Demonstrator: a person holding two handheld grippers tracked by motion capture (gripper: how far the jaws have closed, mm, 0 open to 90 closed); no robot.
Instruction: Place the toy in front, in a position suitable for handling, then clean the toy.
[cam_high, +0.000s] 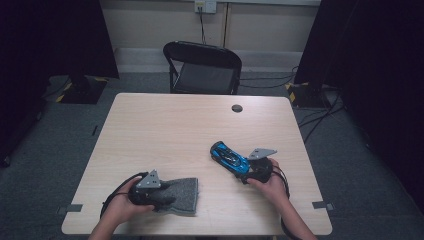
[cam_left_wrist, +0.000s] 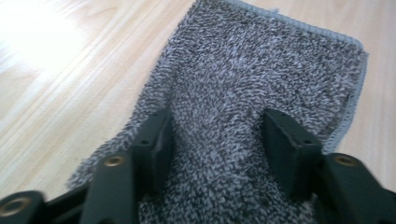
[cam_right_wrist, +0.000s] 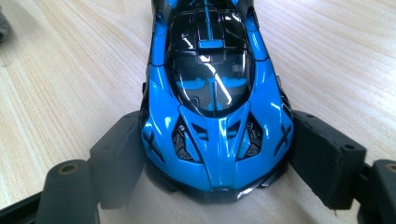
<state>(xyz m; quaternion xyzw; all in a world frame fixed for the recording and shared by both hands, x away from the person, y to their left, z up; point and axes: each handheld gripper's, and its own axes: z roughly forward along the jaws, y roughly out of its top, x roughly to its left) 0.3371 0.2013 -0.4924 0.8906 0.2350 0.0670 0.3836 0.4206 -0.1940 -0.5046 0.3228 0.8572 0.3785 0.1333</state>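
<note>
A blue toy car (cam_high: 229, 157) is held at one end by the right claw (cam_high: 245, 172), right of the middle of the pale wooden worktop (cam_high: 165, 125). In the right gripper view the two black jaws are seen pressed against the car's flanks beside its pointed end, so the car (cam_right_wrist: 212, 116) is gripped there, with its long body stretched away from the claw across the wood. In the high view the car is seen lying at a slant, its free end turned toward the middle of the worktop.

A grey towel (cam_high: 182, 194) is spread near the front left edge of the worktop, well apart from the car. The left claw (cam_high: 167, 199) is set down on it. In the left gripper view the jaws are sunk into the pile of the towel (cam_left_wrist: 261, 60) with a raised fold of cloth caught between them; the jaws stand partly apart around that fold and are seen touching it on both sides. A stitched hem is visible along the towel's far edges.

A black folding chair (cam_high: 202, 67) is placed beyond the far edge of the worktop.
</note>
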